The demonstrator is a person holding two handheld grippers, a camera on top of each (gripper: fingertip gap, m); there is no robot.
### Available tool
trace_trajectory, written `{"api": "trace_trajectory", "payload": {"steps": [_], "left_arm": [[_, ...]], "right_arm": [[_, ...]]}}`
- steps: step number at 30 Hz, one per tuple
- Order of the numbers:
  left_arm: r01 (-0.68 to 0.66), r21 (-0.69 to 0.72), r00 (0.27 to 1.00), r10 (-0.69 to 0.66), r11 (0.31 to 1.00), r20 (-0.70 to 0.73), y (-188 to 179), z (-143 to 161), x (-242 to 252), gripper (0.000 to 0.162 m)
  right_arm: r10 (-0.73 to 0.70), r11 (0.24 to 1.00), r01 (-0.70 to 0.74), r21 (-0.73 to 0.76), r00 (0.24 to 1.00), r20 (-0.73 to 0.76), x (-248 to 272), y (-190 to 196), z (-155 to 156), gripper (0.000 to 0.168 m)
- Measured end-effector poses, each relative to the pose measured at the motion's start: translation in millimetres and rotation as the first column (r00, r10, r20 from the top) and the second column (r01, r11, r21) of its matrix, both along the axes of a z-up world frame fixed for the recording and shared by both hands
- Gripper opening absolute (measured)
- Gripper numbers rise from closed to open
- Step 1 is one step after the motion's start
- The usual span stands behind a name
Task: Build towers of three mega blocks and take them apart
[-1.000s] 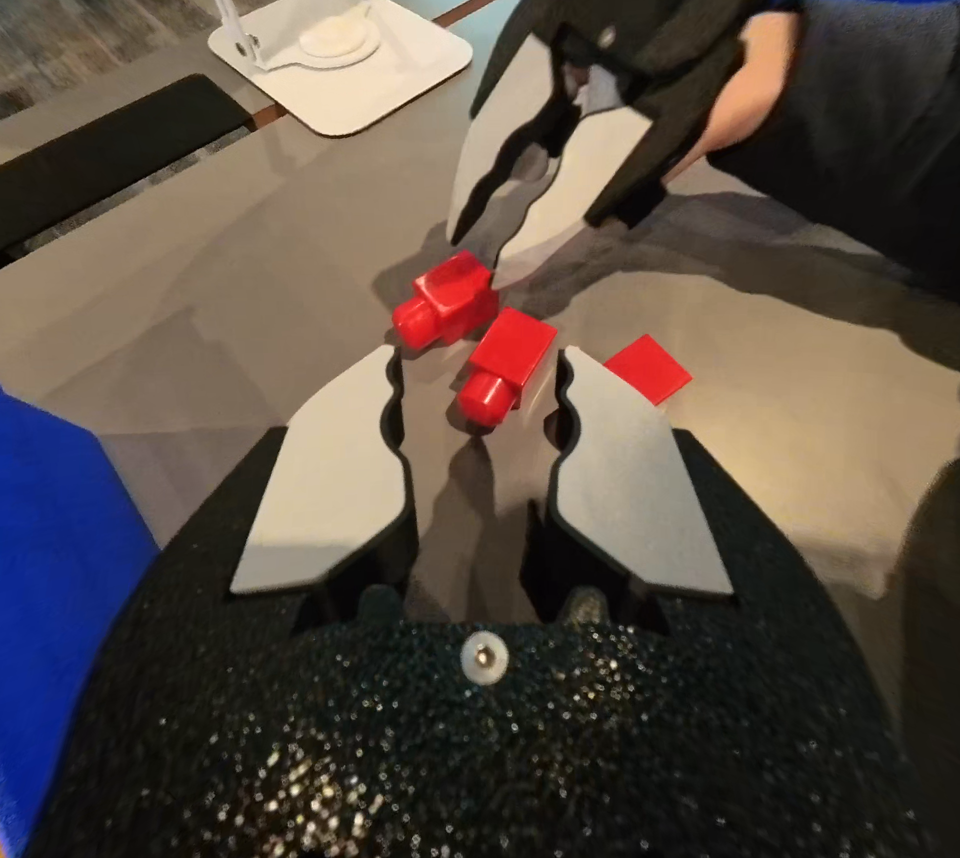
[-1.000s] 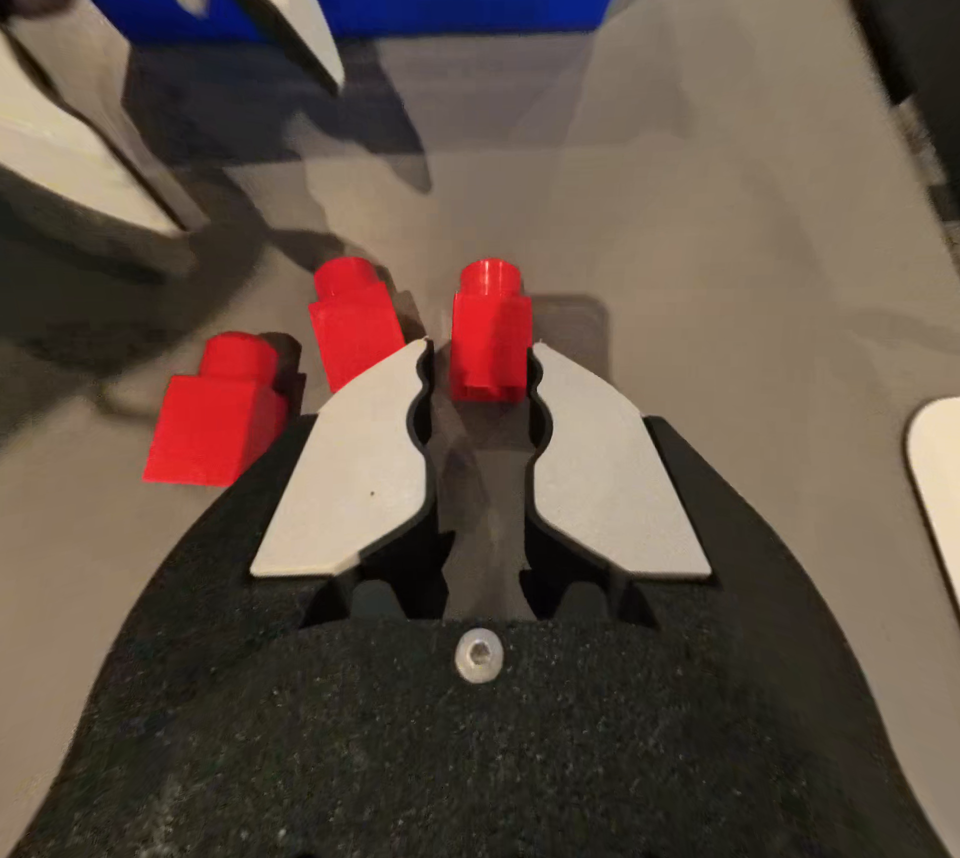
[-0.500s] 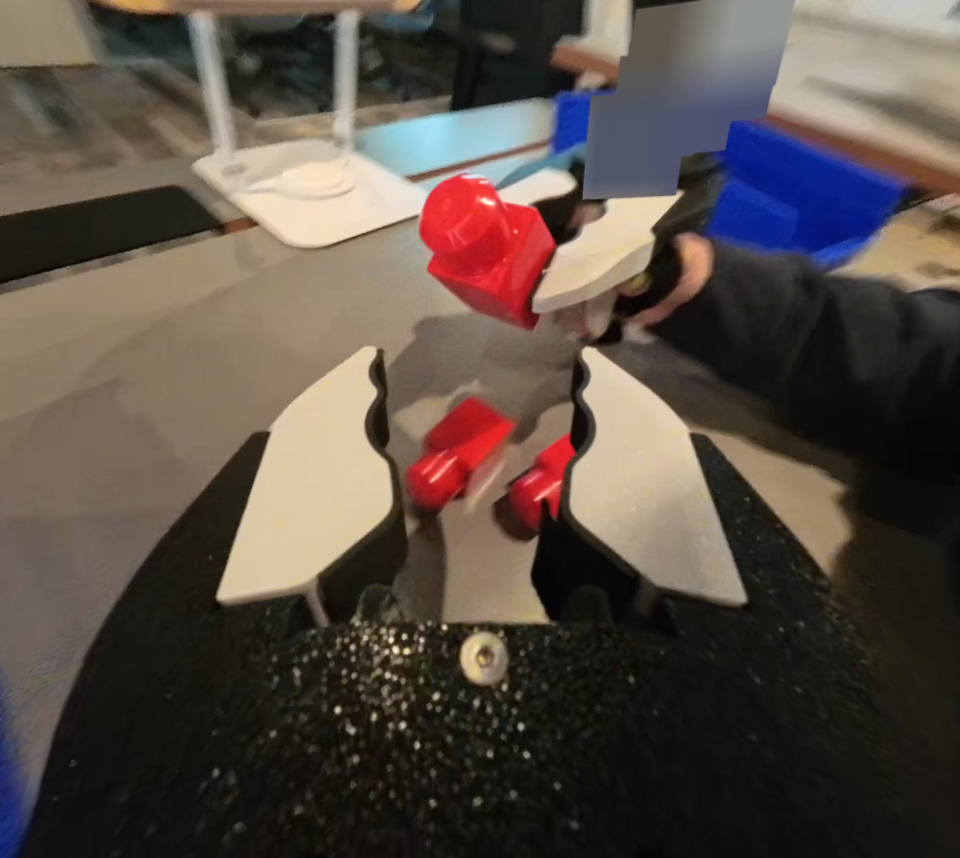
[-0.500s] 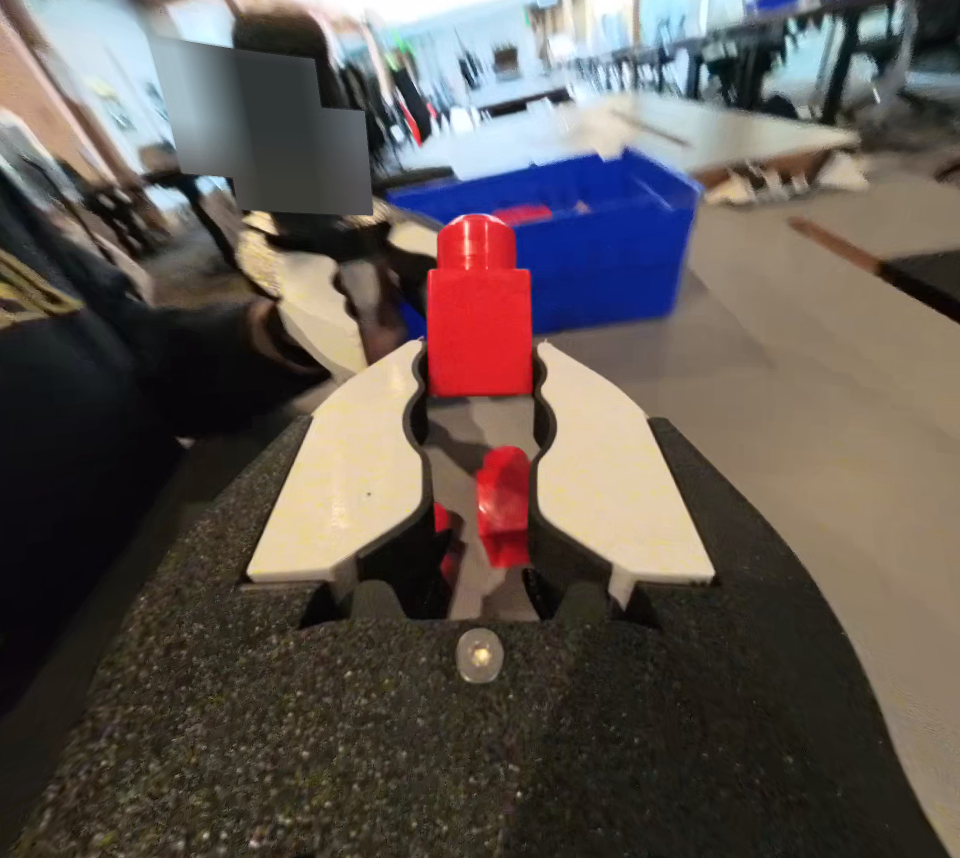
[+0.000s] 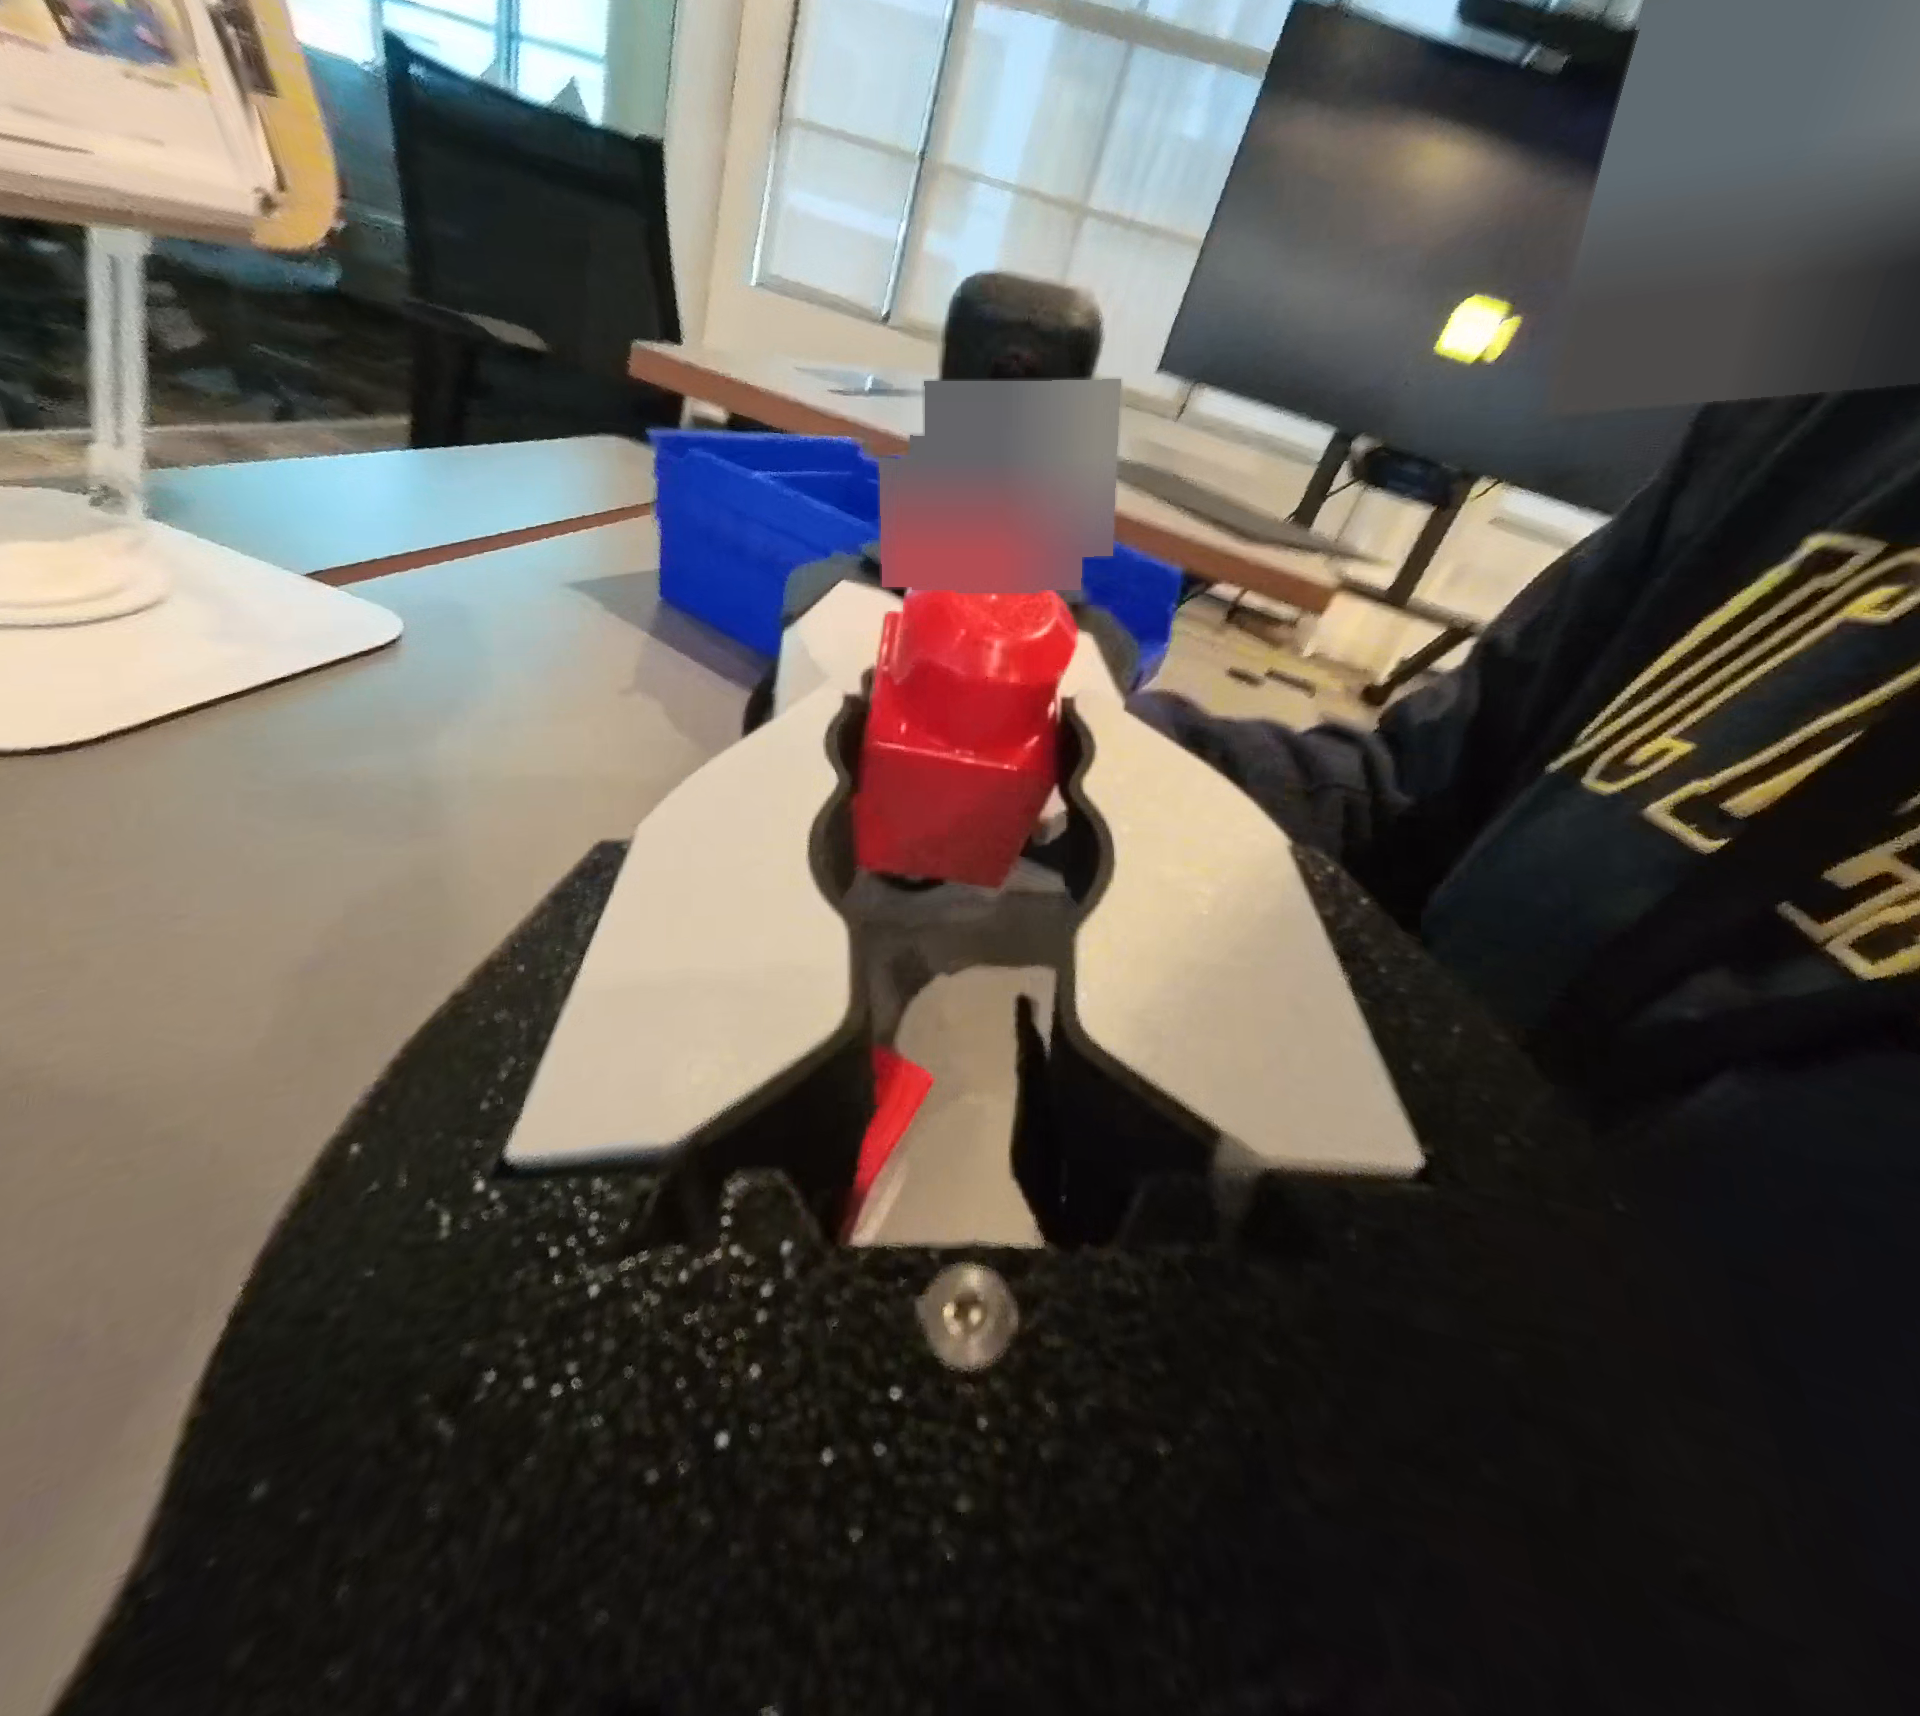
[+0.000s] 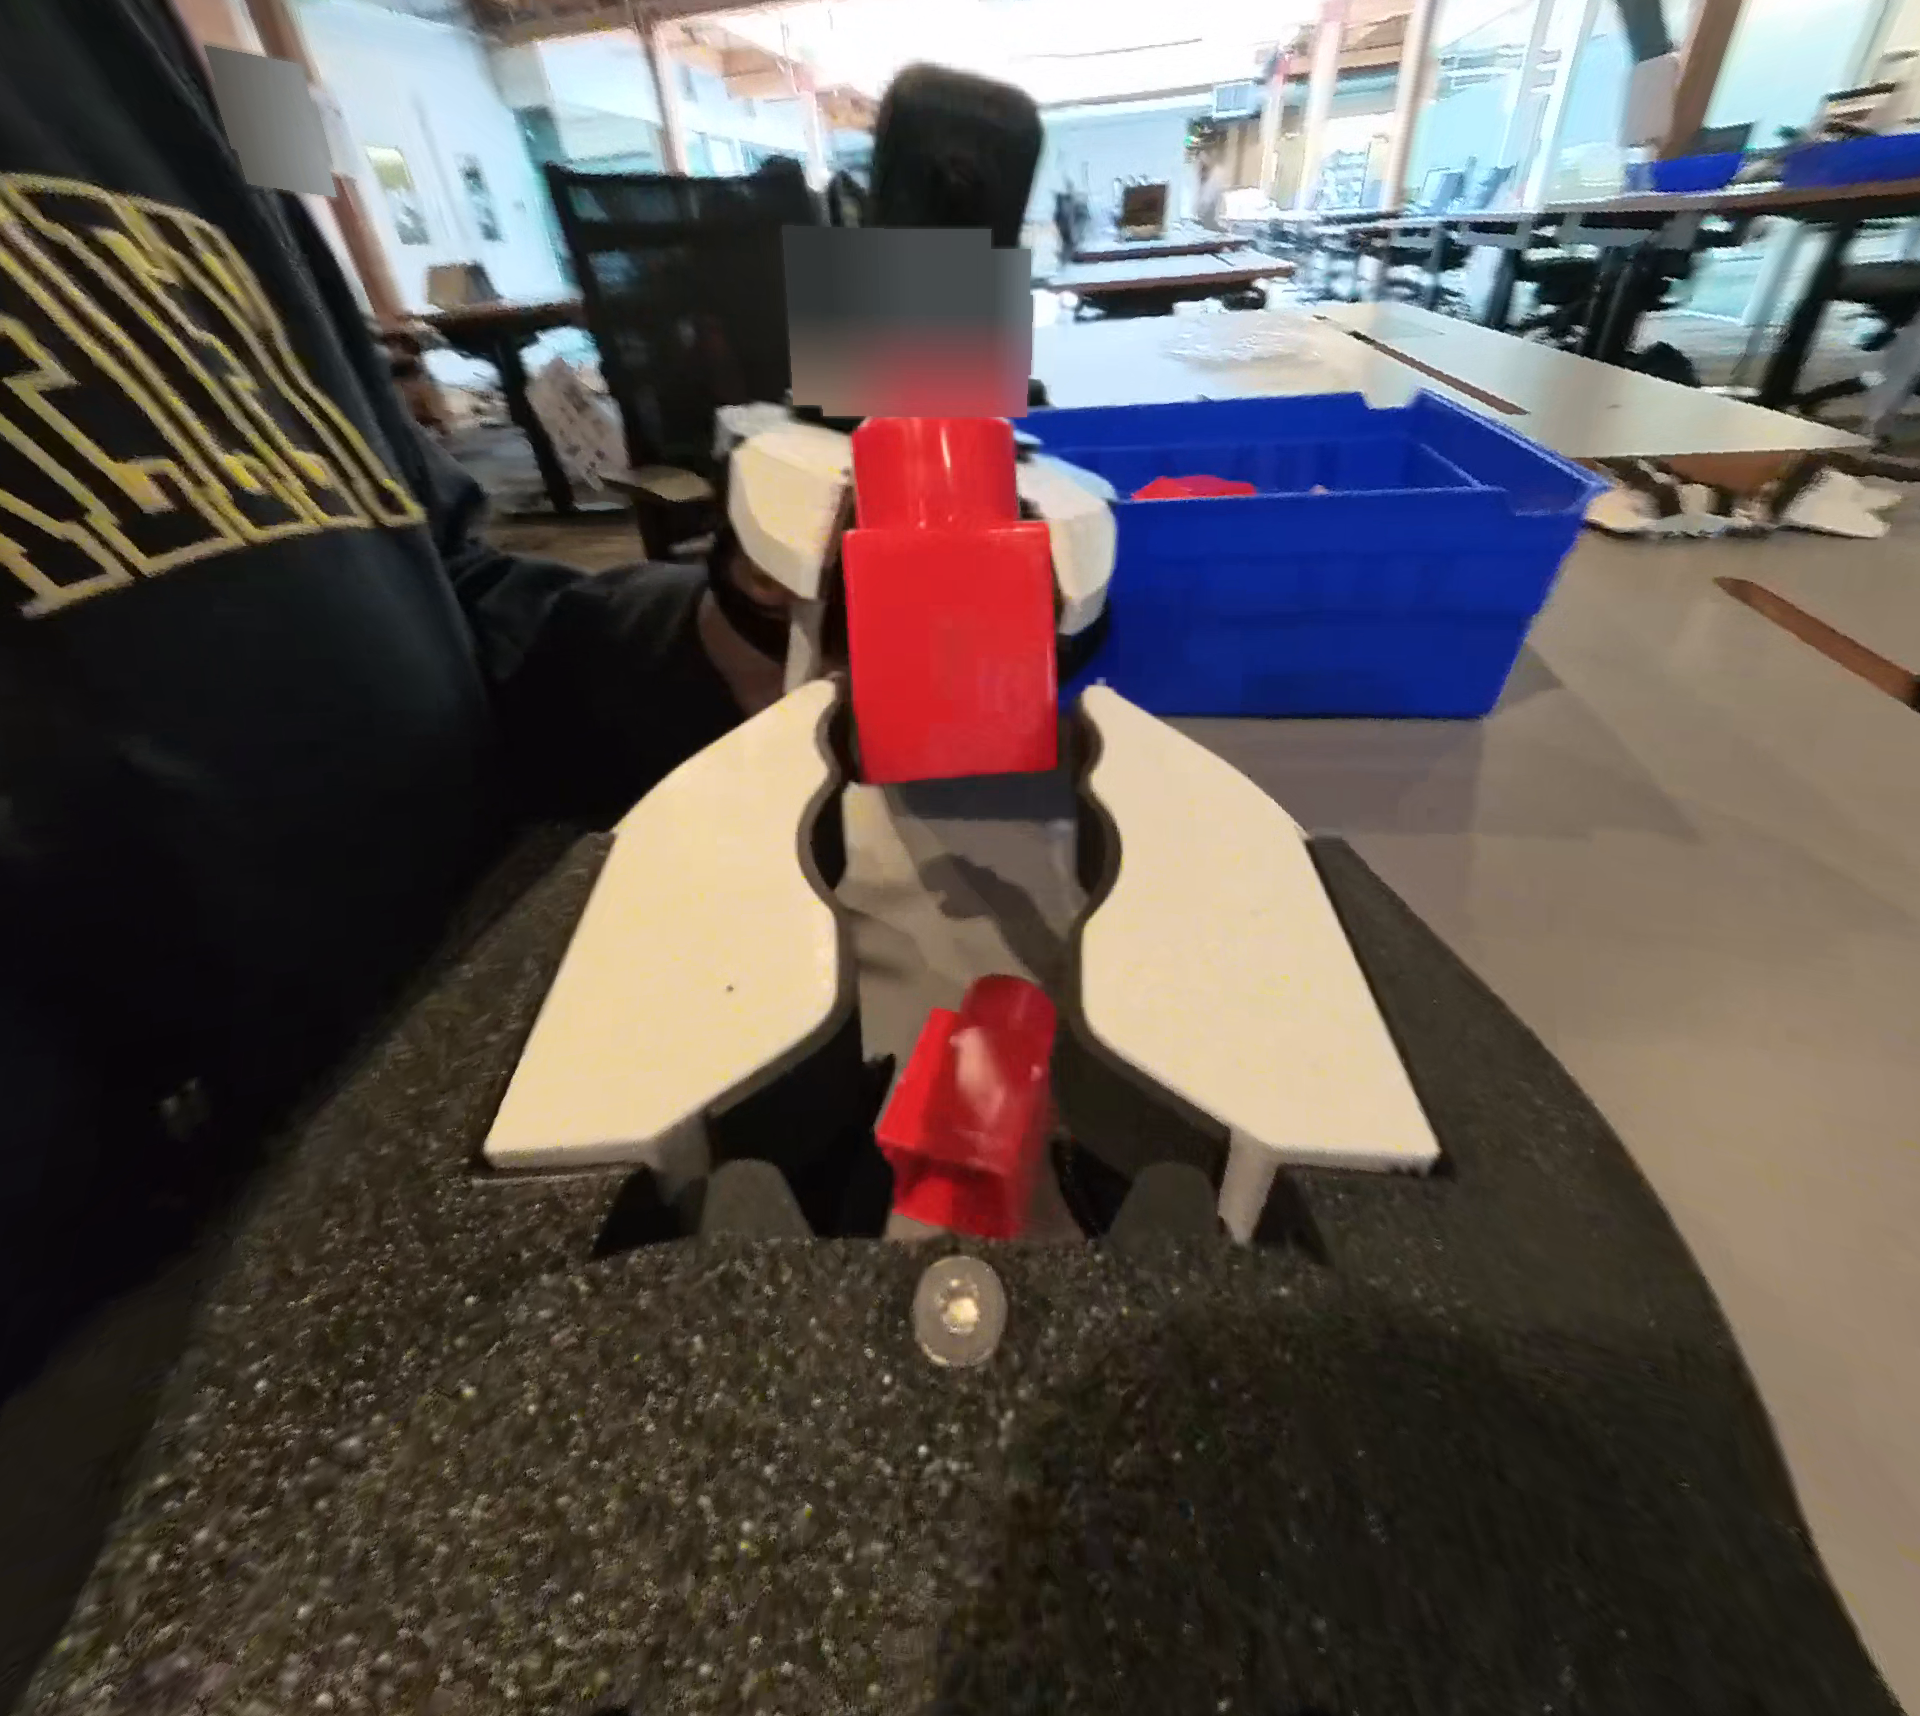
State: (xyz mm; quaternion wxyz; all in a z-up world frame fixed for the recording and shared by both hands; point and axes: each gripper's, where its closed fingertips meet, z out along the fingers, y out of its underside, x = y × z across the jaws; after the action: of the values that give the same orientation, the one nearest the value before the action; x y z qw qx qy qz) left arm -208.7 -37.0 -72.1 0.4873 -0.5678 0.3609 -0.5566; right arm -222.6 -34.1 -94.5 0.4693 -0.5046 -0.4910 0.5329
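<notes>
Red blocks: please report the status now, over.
Left gripper shut on red block. Right gripper shut on second red block, both lifted, meeting. Third block lies on table. Nothing in the way.

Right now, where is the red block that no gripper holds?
In the right wrist view, the loose red block lies on its side on the grey table, low in the middle, beneath the right gripper and in front of the blue bin.

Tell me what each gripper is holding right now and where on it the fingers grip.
Each holds one red block, pinched across the side walls of its square body. Left gripper clamps a red block; right gripper clamps another red block, stud up. A third block lies on the table.
</notes>
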Motion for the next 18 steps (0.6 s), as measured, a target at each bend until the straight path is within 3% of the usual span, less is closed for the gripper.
{"api": "trace_trajectory", "payload": {"steps": [2, 5, 10, 13, 18], "left_arm": [[-0.044, 0.027, 0.993, 0.047, 0.999, -0.109, 4.5, -8.3, -4.1, 0.036], [-0.077, 0.104, 0.949, 0.105, 0.992, -0.299, 7.5, -23.4, -10.4, 0.036], [-0.019, 0.238, 0.826, 0.150, 0.971, -0.544, 3.4, -46.3, -6.7, 0.036], [0.020, 0.255, 0.799, 0.138, 0.967, -0.586, -1.7, -51.1, -1.3, 0.036], [0.041, 0.214, 0.804, 0.095, 0.976, -0.586, -6.3, -54.4, 1.7, 0.036]], "right_arm": [[-0.054, 0.999, 0.054, -0.009, 0.999, -0.003, 9.1, 8.3, 6.2, 0.053], [-0.049, 0.999, 0.049, 0.013, 0.999, -0.007, 14.9, 4.0, 22.5, 0.047], [-0.030, 0.993, 0.002, 0.122, 0.971, 0.235, -2.1, -10.7, 6.8, 0.039], [-0.025, 0.990, -0.025, 0.139, 0.940, 0.341, -2.4, -13.5, -8.3, 0.030], [-0.029, 0.991, -0.015, 0.133, 0.947, 0.321, 0.4, -15.2, -10.1, 0.028]]}}
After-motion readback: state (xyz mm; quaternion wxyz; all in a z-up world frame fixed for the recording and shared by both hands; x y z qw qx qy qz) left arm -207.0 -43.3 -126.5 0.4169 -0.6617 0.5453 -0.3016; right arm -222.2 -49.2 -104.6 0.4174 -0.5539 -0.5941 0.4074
